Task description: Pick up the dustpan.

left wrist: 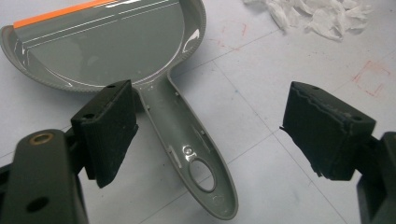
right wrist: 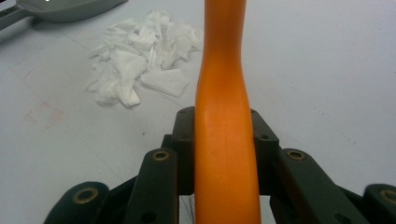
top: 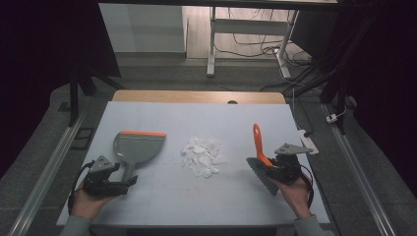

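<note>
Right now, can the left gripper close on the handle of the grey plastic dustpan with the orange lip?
Probably yes. The left gripper is open, and the grey dustpan's handle lies flat on the table between its two jaws, with nothing on it or in the way.

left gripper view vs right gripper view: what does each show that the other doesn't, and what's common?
Left gripper view: the left gripper with jaws wide apart astride the dustpan handle, not pressing it, and the pan's orange lip. Right gripper view: the right gripper shut on the orange brush handle. Both: the grey dustpan, the pile of white paper scraps and the white table.
</note>
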Demonstrator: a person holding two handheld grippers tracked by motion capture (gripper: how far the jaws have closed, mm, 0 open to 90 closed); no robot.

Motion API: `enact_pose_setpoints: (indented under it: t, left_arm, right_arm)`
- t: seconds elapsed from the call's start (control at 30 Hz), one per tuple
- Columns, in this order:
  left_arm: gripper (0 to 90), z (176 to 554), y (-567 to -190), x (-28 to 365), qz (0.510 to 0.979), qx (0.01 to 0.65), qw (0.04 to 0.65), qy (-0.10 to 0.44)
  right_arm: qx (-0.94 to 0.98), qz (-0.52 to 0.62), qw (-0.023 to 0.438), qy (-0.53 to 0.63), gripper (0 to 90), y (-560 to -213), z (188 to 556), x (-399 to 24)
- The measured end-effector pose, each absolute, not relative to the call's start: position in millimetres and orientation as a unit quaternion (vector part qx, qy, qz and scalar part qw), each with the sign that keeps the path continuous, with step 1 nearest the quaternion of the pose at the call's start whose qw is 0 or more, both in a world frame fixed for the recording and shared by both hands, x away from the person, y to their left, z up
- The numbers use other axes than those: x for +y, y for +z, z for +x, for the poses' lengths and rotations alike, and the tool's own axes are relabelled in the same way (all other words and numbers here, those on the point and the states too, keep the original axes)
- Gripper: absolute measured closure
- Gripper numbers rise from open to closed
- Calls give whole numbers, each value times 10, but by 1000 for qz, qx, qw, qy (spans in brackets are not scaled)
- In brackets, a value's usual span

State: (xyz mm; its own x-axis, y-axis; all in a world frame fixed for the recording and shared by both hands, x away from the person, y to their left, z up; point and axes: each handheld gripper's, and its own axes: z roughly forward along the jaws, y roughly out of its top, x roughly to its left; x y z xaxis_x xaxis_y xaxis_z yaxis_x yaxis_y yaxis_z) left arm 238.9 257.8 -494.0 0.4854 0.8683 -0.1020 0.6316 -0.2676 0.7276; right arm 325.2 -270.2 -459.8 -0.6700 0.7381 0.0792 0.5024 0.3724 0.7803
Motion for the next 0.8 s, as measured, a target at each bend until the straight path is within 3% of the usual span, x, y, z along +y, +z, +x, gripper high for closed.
enact_pose_setpoints:
  t: [0.47, 0.8]
  left_arm:
    - [185, 2346, -4718, 2477, 798, 487, 315, 162]
    - [184, 2500, -4878, 2556, 795, 533, 258, 132]
  right_arm:
    - [816, 381, 144, 411, 700, -4601, 3246, -2696]
    - [819, 379, 142, 407, 699, -4619, 3252, -2680]
